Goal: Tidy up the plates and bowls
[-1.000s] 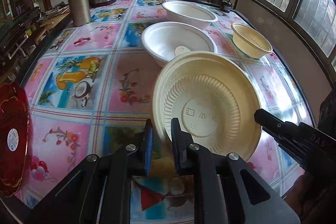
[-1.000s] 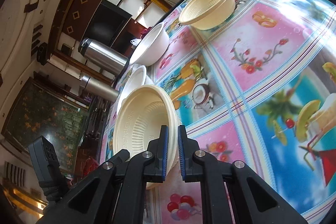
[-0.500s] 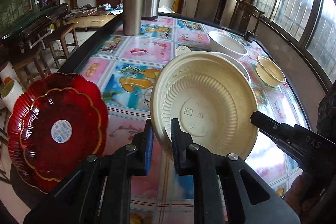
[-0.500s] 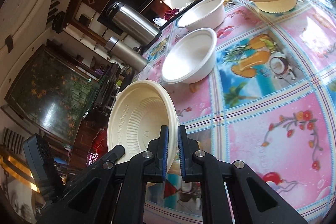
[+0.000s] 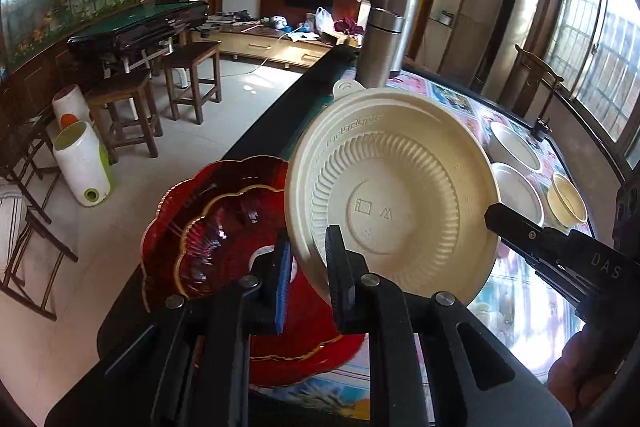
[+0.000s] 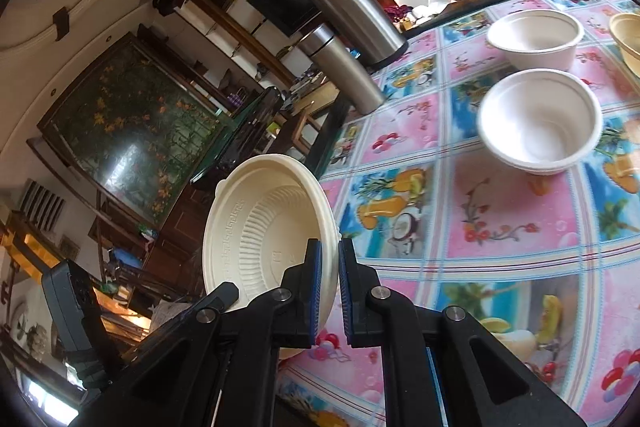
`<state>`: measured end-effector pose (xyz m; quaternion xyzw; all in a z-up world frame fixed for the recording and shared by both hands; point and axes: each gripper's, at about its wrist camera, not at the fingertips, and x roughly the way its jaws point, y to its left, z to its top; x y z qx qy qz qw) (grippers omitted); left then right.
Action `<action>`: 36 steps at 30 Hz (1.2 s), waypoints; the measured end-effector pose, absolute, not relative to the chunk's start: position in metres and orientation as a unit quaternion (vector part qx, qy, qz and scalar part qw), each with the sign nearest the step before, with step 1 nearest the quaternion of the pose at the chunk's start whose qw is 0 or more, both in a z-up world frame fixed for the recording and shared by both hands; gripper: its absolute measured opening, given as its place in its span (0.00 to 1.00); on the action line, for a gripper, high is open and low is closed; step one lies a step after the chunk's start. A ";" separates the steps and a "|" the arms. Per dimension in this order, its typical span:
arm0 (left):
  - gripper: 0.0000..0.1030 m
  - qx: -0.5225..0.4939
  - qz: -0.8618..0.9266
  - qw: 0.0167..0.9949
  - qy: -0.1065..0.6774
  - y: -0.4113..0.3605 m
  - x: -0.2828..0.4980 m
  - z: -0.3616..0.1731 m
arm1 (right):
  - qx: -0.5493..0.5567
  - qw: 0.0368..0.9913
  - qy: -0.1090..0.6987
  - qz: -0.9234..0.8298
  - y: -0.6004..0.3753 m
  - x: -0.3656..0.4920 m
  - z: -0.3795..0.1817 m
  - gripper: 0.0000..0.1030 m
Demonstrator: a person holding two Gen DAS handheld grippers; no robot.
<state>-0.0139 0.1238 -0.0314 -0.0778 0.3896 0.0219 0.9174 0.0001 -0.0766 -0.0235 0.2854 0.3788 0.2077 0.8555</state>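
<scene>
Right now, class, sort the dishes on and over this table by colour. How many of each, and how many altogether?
Cream: 2, the held plate and a small bowl
White: 2, near bowl and far bowl
Red: 1, the scalloped plate
Total: 5

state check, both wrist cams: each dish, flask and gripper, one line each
cream plate: lifted off the table, tilted, both grippers on its rim
left gripper: shut on the near rim
right gripper: shut on the opposite rim
red plate: flat at the table edge, partly behind the cream plate
two white bowls: upright, empty, apart
cream bowl: upright on the table
two steel flasks: standing, lids on
</scene>
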 end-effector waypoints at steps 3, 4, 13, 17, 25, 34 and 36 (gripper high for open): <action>0.14 -0.085 0.040 0.914 0.394 0.139 -0.016 -0.037 | 0.275 0.850 0.389 0.225 -0.051 0.007 -0.024 0.09; 0.14 -0.087 0.045 0.913 0.395 0.142 -0.018 -0.038 | 0.272 0.848 0.393 0.229 -0.042 0.009 -0.026 0.09; 0.14 -0.108 0.061 0.903 0.412 0.168 -0.019 -0.053 | 0.258 0.832 0.422 0.251 0.001 0.016 -0.040 0.09; 0.14 -0.118 0.061 0.895 0.425 0.178 -0.014 -0.057 | 0.255 0.830 0.428 0.252 0.008 0.016 -0.043 0.09; 0.14 -0.127 0.068 0.892 0.429 0.188 -0.006 -0.052 | 0.251 0.827 0.437 0.249 0.021 0.031 -0.036 0.09; 0.14 -0.123 0.053 0.882 0.452 0.184 -0.010 -0.065 | 0.261 0.810 0.463 0.248 0.017 0.032 -0.054 0.09; 0.14 -0.120 0.051 0.880 0.457 0.183 -0.012 -0.069 | 0.265 0.805 0.471 0.245 0.013 0.031 -0.059 0.09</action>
